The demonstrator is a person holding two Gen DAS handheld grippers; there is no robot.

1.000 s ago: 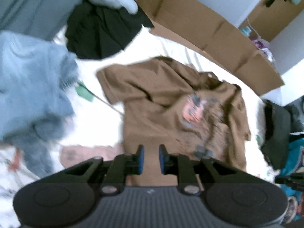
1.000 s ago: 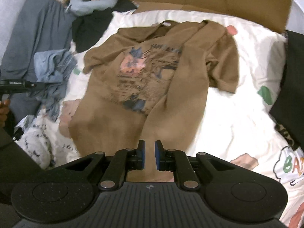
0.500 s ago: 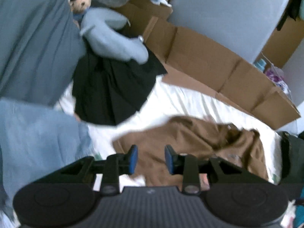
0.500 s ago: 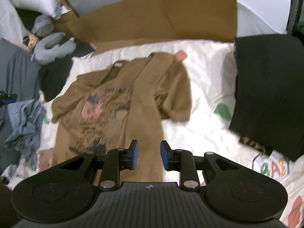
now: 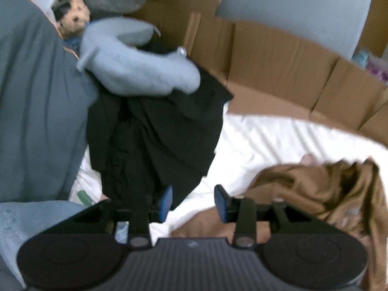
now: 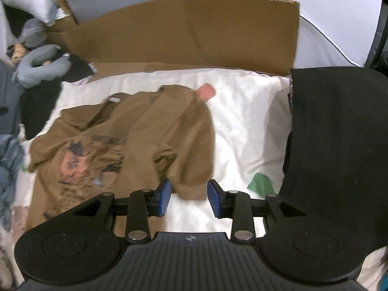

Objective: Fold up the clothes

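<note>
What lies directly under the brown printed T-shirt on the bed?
The brown printed T-shirt lies on a white bedsheet with coloured patches; one pink patch peeks out. Whatever it covers is hidden.

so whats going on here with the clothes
A person is holding a gripper in each hand over a bed, working on a brown t-shirt that lies spread on the white sheet, one side already folded over. Both the left gripper and the right gripper are open and hold nothing. The right one hovers by the shirt's sleeve. Other clothes, including a black garment, lie around.
</note>
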